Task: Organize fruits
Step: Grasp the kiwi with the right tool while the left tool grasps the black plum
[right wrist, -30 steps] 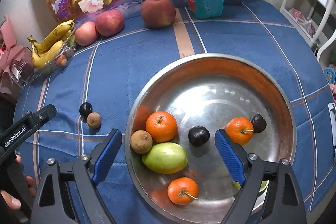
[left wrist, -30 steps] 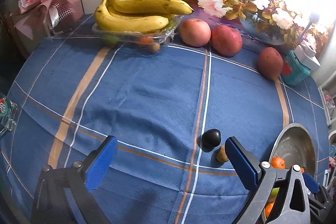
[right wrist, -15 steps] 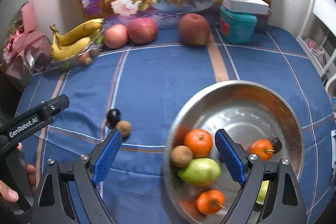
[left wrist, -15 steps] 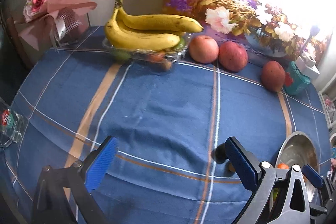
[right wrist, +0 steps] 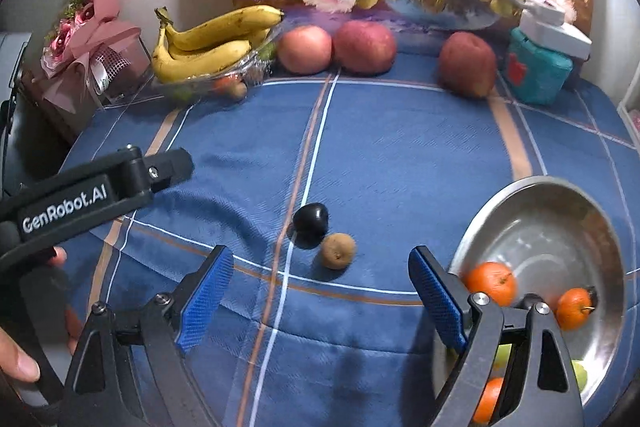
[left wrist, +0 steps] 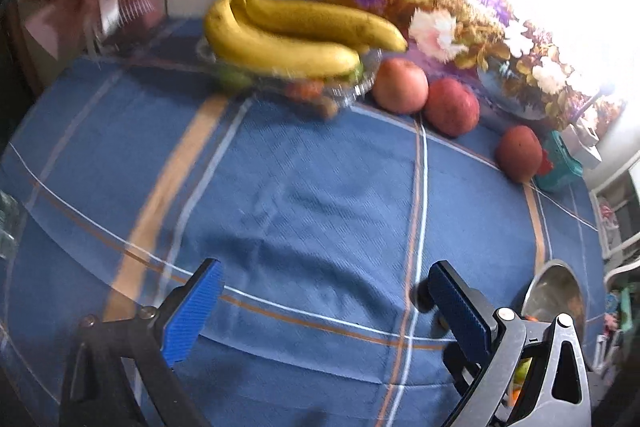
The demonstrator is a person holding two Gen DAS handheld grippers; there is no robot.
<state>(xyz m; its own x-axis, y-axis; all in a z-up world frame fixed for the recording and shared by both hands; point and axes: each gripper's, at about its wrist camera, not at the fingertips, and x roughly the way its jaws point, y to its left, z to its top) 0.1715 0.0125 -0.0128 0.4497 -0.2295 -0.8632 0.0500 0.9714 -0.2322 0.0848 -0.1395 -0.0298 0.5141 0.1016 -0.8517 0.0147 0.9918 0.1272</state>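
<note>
Right gripper (right wrist: 320,291) has swung off the steel bowl (right wrist: 560,203) since a second ago — now hovering over blue cloth (right wrist: 400,147), jaws spread and narrowing slightly, gripping nothing. Dark plum (right wrist: 311,219) and brown kiwi (right wrist: 338,250) are lying touching just ahead of its fingertips, outside the bowl. Oranges (right wrist: 490,283) are sitting in the bowl at right. Left gripper (left wrist: 320,311) is also released, empty — bananas (left wrist: 280,39) and apples (left wrist: 400,87) are lining the far edge.
</note>
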